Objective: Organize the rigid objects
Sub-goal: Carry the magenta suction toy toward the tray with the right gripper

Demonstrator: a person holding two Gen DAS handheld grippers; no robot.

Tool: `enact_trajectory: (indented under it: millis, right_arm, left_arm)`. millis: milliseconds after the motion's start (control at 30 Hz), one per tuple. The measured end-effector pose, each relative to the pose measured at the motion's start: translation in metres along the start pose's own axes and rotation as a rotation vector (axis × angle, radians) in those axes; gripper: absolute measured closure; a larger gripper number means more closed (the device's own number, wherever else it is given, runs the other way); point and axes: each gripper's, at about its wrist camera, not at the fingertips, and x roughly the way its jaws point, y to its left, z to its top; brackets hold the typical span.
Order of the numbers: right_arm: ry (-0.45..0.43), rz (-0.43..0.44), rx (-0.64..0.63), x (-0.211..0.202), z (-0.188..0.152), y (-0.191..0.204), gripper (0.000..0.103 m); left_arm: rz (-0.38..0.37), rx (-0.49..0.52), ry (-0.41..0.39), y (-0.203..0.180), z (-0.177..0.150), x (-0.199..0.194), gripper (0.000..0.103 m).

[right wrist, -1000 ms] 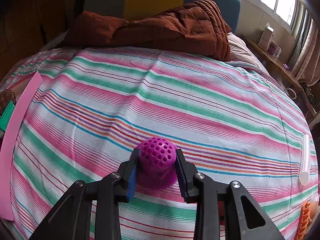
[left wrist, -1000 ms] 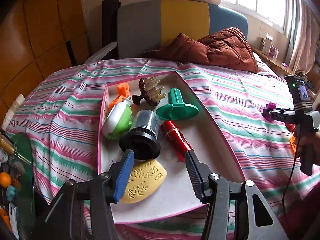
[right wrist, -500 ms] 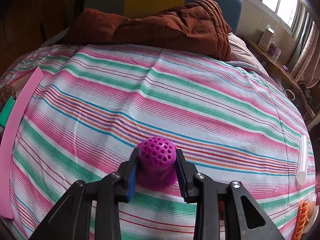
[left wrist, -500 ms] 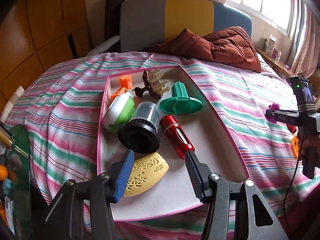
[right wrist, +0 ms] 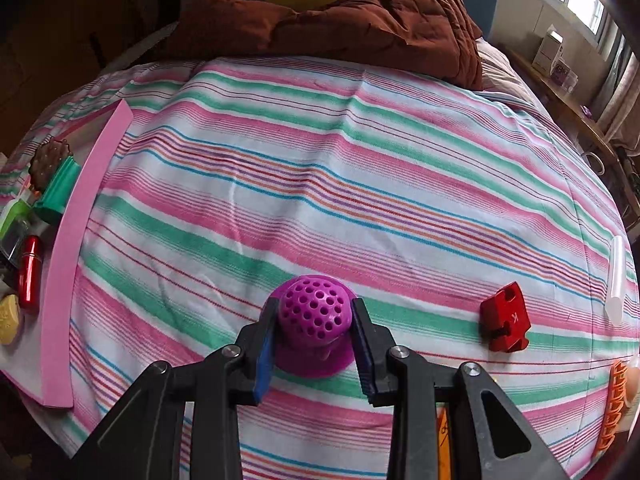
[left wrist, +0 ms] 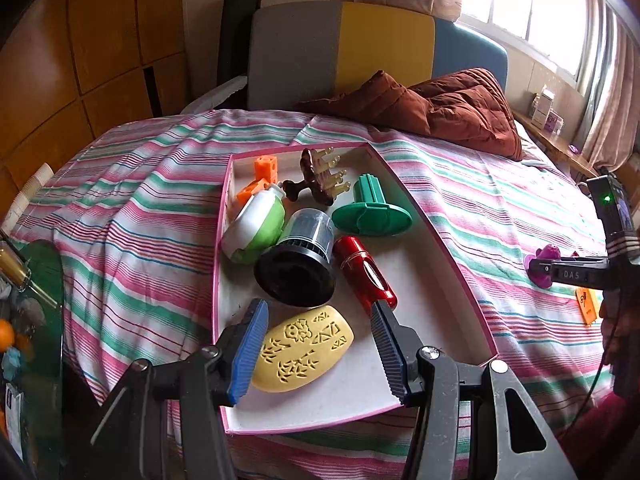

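Observation:
A pink-rimmed white tray (left wrist: 448,248) on the striped bed holds a yellow patterned piece (left wrist: 304,348), a red cylinder (left wrist: 364,276), a black-based cup (left wrist: 300,260), a green-white ball (left wrist: 256,228), a green stand (left wrist: 372,212), a brown comb (left wrist: 320,174) and orange blocks (left wrist: 266,168). My left gripper (left wrist: 320,344) is open and empty above the tray's near end. My right gripper (right wrist: 314,328) is shut on a purple perforated dome (right wrist: 314,312), held just above the bedspread; it also shows in the left wrist view (left wrist: 544,264).
A red block (right wrist: 506,320), an orange clip (right wrist: 614,404), an orange tag (left wrist: 588,304) and a white tube (right wrist: 616,276) lie on the bed at right. A brown quilt (right wrist: 340,28) is at the headboard. The tray's pink wall (right wrist: 76,232) stands left of the right gripper.
The right gripper has pulled back and risen with the purple dome, bringing the red block and tray into view. The left gripper has drawn back slightly over the tray.

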Motion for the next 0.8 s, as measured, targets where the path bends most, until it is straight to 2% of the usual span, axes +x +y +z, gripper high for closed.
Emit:
enact_trajectory:
  millis: [367, 600, 800]
  right_arm:
    - [-0.117, 0.127, 0.033, -0.04, -0.012, 0.04, 0.07]
    - [-0.197, 0.224, -0.056, -0.07, -0.012, 0.093, 0.07]
    - [-0.214, 0.295, -0.157, -0.08, -0.018, 0.139, 0.07]
  left_arm:
    - [0.001, -0.036, -0.009, 0.014, -0.004, -0.001, 0.049]
    - [0.026, -0.073, -0.023, 0.029, -0.002, -0.002, 0.049]
    - [0.054, -0.103, -0.02, 0.043, -0.004, -0.002, 0.049]
